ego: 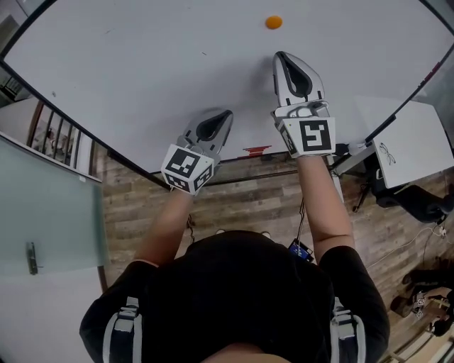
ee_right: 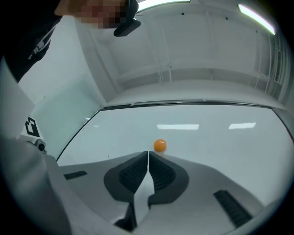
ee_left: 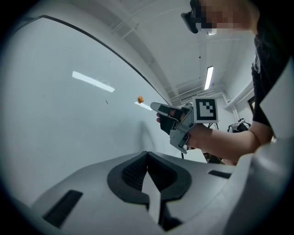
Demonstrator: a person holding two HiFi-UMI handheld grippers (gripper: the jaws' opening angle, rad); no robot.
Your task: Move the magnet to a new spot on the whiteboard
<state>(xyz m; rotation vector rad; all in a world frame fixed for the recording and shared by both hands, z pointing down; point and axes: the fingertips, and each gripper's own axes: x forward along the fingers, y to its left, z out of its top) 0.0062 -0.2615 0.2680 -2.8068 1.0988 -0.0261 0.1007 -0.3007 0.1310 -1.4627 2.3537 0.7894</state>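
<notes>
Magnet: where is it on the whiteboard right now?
In the head view the magnet sits upper right on the whiteboard, just beyond the shut right gripper, untouched.

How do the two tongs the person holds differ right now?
The right tongs reach higher up the whiteboard, tip close to the orange magnet; the left tongs hang lower, near the board's bottom edge. The right tongs point roughly straight up the board; the left tongs slant toward them. Both are shut and empty.

Orange magnet (ego: 274, 22) on whiteboard (ego: 142, 71), just beyond right gripper (ego: 284, 58); left gripper (ego: 224, 115) lower.
</notes>
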